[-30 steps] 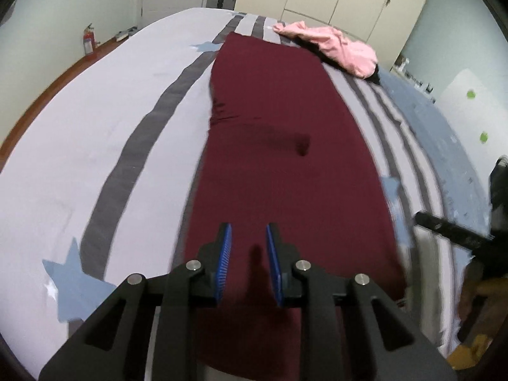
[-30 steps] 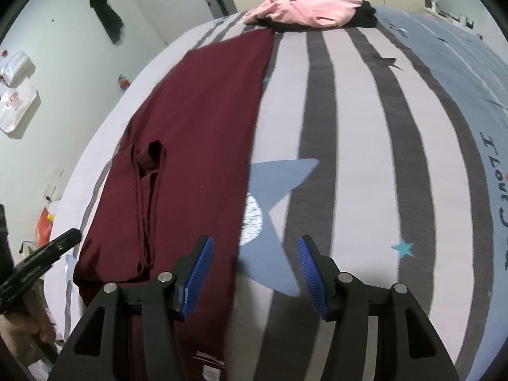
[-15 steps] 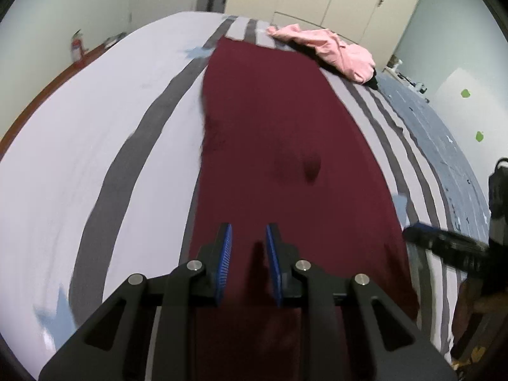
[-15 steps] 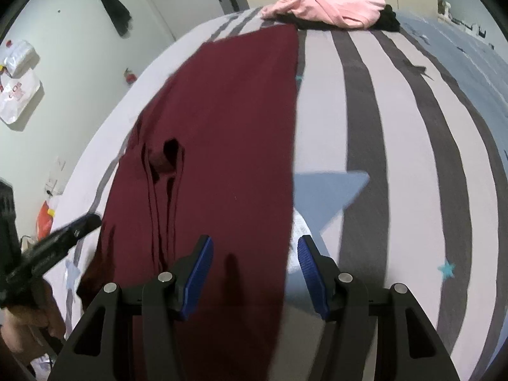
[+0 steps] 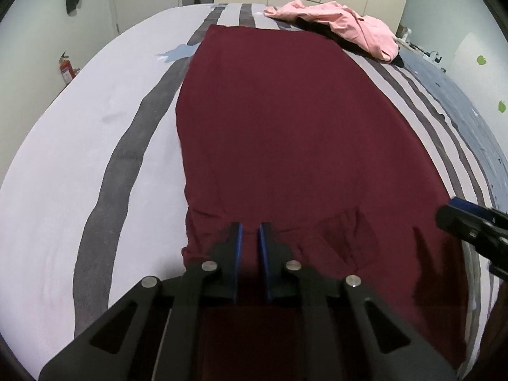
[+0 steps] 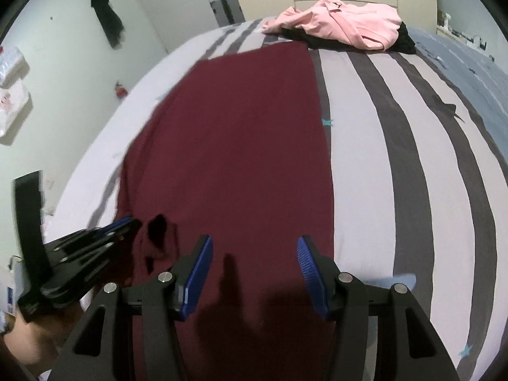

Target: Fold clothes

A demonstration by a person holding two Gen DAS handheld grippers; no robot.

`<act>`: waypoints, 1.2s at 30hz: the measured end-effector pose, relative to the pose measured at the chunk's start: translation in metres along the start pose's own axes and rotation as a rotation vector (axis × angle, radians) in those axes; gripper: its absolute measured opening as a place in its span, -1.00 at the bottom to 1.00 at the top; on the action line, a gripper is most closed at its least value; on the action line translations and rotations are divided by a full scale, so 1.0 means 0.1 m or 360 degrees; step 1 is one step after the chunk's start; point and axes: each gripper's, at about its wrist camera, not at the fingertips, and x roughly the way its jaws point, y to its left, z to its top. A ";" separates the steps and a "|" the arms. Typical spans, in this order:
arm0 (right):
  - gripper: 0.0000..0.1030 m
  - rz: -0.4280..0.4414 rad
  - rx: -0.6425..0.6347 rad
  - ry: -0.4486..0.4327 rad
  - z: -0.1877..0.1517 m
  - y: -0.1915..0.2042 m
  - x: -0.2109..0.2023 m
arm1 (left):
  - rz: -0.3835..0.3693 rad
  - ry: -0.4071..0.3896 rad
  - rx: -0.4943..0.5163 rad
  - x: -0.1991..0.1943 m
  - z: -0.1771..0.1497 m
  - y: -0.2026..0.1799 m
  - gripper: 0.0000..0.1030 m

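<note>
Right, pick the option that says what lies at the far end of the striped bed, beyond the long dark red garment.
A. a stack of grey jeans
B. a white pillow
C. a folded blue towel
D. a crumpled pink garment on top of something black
D: beyond the far edge of the dark red garment, a crumpled pink garment lies over a black item on the striped bed.

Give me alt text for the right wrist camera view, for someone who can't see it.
A long maroon garment lies flat along a striped bedspread, with the right gripper above its near end, jaws wide open. The left gripper enters from the left at the garment's bunched edge, and a pink garment is heaped at the far end.
</note>
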 end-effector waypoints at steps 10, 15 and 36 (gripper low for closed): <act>-0.04 -0.0083 0.0054 0.0017 0.07 -0.22 0.19 | -0.0068 -0.0076 -0.0084 -0.13 0.15 0.29 -0.82; -0.04 -0.0113 0.0068 0.0032 0.06 -0.30 0.22 | -0.0058 -0.0037 -0.0079 0.02 0.09 0.40 -0.82; 0.00 -0.0167 0.0024 0.0025 -0.06 -0.61 -0.05 | 0.0039 -0.0016 -0.0218 -0.17 -0.10 0.79 -0.81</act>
